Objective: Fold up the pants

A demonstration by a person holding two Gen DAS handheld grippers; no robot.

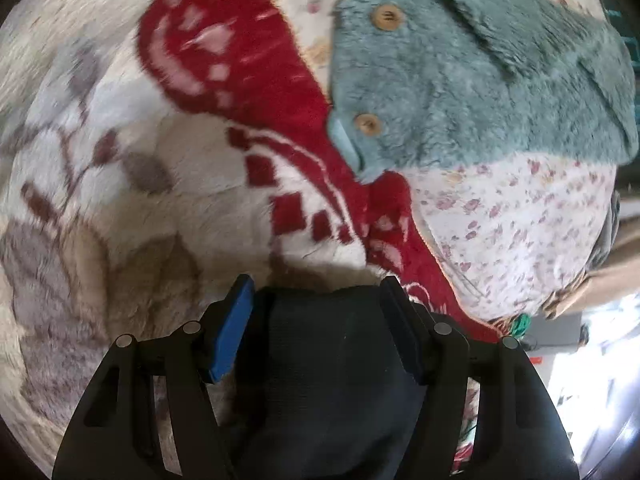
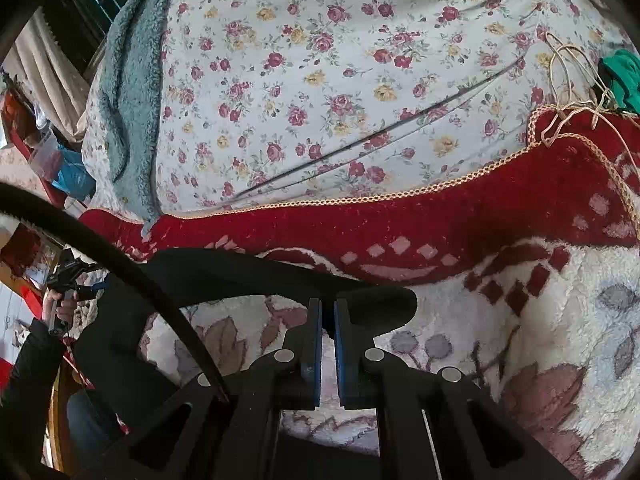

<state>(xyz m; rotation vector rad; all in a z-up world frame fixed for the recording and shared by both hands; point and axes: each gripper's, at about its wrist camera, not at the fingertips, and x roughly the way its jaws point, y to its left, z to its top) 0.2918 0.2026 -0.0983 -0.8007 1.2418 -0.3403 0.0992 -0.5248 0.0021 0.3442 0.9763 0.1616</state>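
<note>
- A bed is seen, covered by a fluffy blanket (image 1: 132,184) in cream with brown leaves and a wide red border.
- Past the red border, a white bedsheet (image 2: 320,80) with small roses is laid out.
- In the left wrist view, a fuzzy blue-green garment (image 1: 472,80) with two wooden buttons (image 1: 386,16) is spread over the bedsheet, and its near corner is seen touching the red border.
- Lower in that view, the left gripper (image 1: 318,300) is seen with its blue pads set wide apart.
- A thick bunch of the black pants (image 1: 332,360) fills the gap between those pads; the pads are pressed against the cloth on both sides.
- In the right wrist view, at the far left, the left gripper is seen small, held up in the person's hand (image 2: 60,312).
- From there the black pants are stretched above the blanket toward the middle of the view.
- The right gripper (image 2: 328,308) is seen with its fingers pushed nearly together, and a thin edge of the pants is pinched between them.
- At the far right, a pale wire hanger (image 2: 564,80) is seen lying on the bedsheet beside a green cloth (image 2: 624,76).
</note>
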